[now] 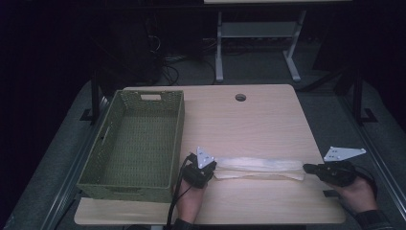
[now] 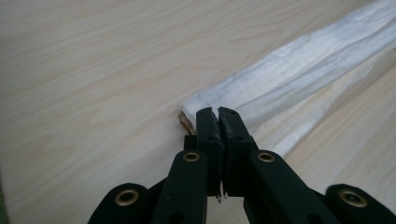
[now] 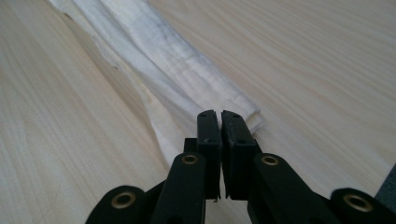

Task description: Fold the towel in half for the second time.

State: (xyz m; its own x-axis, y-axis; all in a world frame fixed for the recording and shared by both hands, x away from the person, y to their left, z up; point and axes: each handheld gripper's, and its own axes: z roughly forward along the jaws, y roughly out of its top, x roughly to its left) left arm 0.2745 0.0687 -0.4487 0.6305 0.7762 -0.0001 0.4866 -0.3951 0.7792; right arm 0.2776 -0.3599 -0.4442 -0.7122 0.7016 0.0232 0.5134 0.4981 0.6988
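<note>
Both black grippers, left [image 2: 218, 112] and right [image 3: 219, 114], pinch opposite ends of a long folded white cloth [image 1: 258, 167], while the high view adds a green woven basket [image 1: 136, 143].

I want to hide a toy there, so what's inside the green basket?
Nothing visible: the green basket shows bare woven floor. Its near wall hides the strip of floor just behind it. The white cloth lies outside on the table.

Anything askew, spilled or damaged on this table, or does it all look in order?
Nothing stands out. The folded white cloth lies flat between the left gripper and right gripper, both shut at its ends; the green basket sits upright.
</note>
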